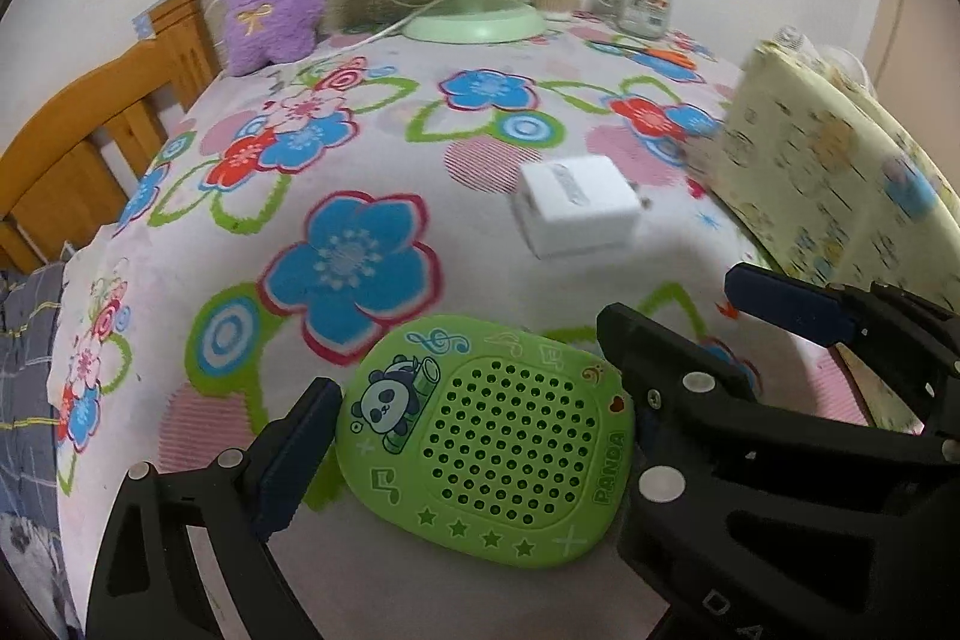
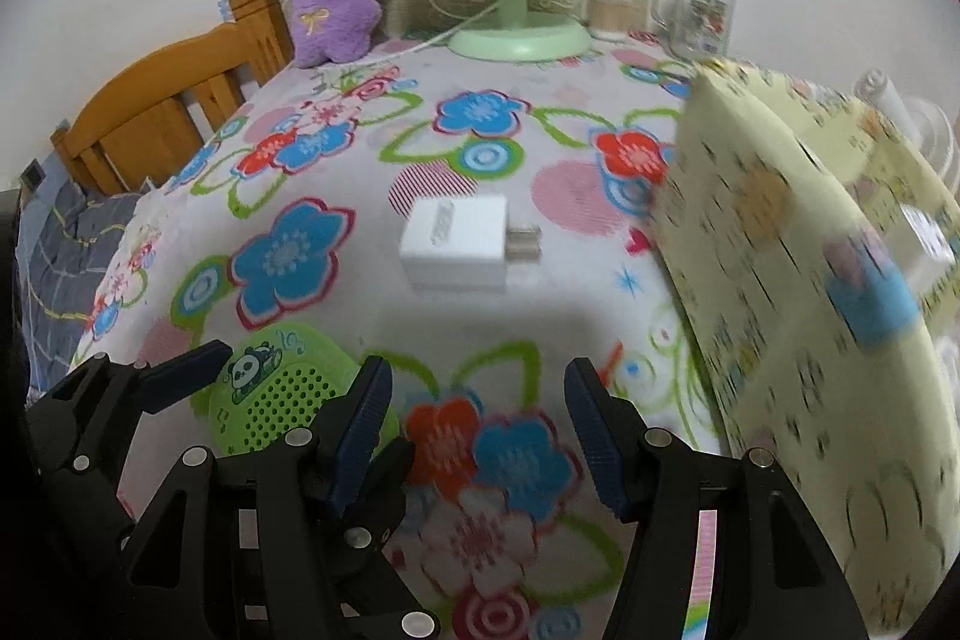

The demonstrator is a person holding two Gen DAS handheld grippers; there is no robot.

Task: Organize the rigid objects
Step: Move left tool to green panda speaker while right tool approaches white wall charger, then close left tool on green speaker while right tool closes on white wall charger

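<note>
**Green speaker sits between the left fingers**

On the flowery tablecloth, one green panda speaker lies flat right between the fingers of the left gripper — spread wide, maybe touching one edge, not squeezing yet. Its long side points away from the gripper. The right gripper is spread too and holds nothing. One white charger plug lies straight ahead of it, nearer the right gripper. One yellow patterned box stands at the right — I think things go there.

Near you lies a lime-green panda speaker; farther off, a plain white charger. The cloth shows blue, red and pink flowers; a pale-yellow patterned box stands right.
</note>
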